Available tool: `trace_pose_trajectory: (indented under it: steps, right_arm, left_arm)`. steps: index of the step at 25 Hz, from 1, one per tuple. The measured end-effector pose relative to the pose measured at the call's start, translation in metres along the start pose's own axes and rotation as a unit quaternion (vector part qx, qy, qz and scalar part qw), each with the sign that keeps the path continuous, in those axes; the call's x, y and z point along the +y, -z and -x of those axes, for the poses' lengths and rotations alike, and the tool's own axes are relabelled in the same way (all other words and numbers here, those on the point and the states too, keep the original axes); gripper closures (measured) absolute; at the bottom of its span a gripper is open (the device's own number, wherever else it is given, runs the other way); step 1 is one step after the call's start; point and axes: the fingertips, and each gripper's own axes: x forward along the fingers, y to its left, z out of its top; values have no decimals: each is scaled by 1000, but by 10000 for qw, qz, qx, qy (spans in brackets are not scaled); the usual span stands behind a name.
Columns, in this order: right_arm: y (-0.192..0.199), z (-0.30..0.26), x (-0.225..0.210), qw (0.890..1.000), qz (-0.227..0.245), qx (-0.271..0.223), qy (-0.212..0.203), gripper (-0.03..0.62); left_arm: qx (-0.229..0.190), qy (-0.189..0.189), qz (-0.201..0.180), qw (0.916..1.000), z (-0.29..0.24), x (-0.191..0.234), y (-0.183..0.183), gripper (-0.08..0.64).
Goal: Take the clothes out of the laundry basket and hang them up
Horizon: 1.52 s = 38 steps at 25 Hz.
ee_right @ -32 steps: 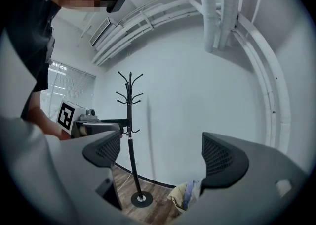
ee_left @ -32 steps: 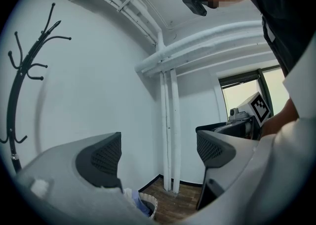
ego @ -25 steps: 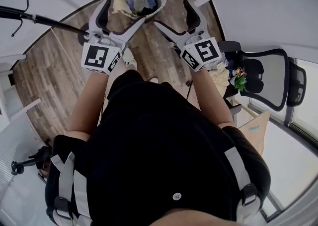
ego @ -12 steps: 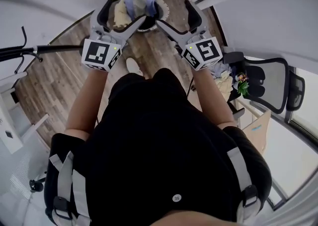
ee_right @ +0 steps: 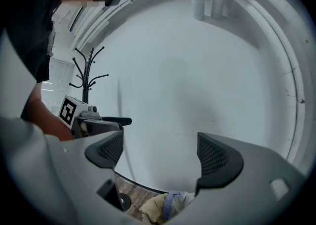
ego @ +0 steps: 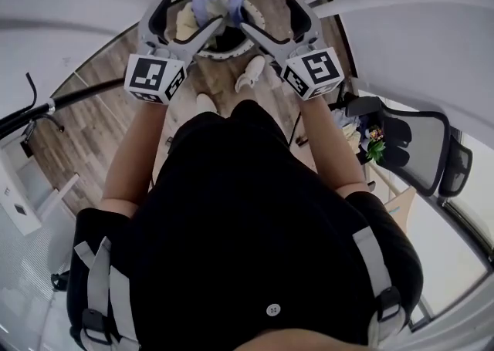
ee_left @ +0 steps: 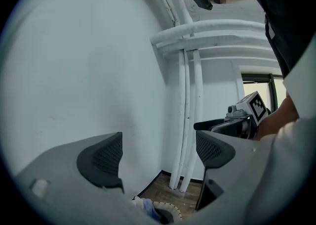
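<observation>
The laundry basket (ego: pixel 248 39) stands on the wood floor by the white wall, heaped with clothes (ego: pixel 210 4) in cream, blue and lavender. My left gripper (ego: pixel 193 13) and right gripper (ego: pixel 269 15) are held out side by side above the basket, both open and empty, apart from the clothes. In the left gripper view the left gripper (ee_left: pixel 158 155) frames the wall, with the basket (ee_left: pixel 168 213) low between its jaws. Through the right gripper (ee_right: pixel 159 154) the clothes (ee_right: pixel 165 204) show at the bottom edge. Each gripper view catches the other gripper: the right gripper (ee_left: pixel 242 119) and the left gripper (ee_right: pixel 84 118).
A black mesh office chair (ego: pixel 421 137) stands at the right, next to a small stand with flowers (ego: pixel 372 135). A black coat rack (ee_right: pixel 89 75) stands at the left; its pole (ego: pixel 69 99) crosses the floor view. White pipes (ee_left: pixel 190 115) run down the corner behind the basket. A shoe (ego: pixel 251 74) shows below the basket.
The person has stepped closer to the basket, and both open grippers now reach over its rim. The coat rack pole has slid down and left in the head view.
</observation>
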Motion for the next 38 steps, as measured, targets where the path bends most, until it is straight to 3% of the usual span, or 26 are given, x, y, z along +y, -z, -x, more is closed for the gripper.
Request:
trace_pose_trajectory:
  steps: [9,17,23,30,38]
  right_arm:
    - [13,-60,-98,9982,24,306,-510,143]
    - [73,-100,-154,9954,-208,781,-523,149]
    - [154,-146,-187,9920,-492,1126,-281,170]
    - [284,-191,-205,9821,-869,1668,41,181]
    - [405,-230,-220,9696,-1172,2109,404,202]
  left_arm:
    - [328,-587,92,9977,-97,45,19,97]
    - [727,-732,278,9943,-159,74,73,98]
    - [1245,-696,358,9891,-193,119,165,98]
    - [1956,-609,633,9767,-221,157,302,98]
    - [2346,-867,1261,9600,-230,186,426,107]
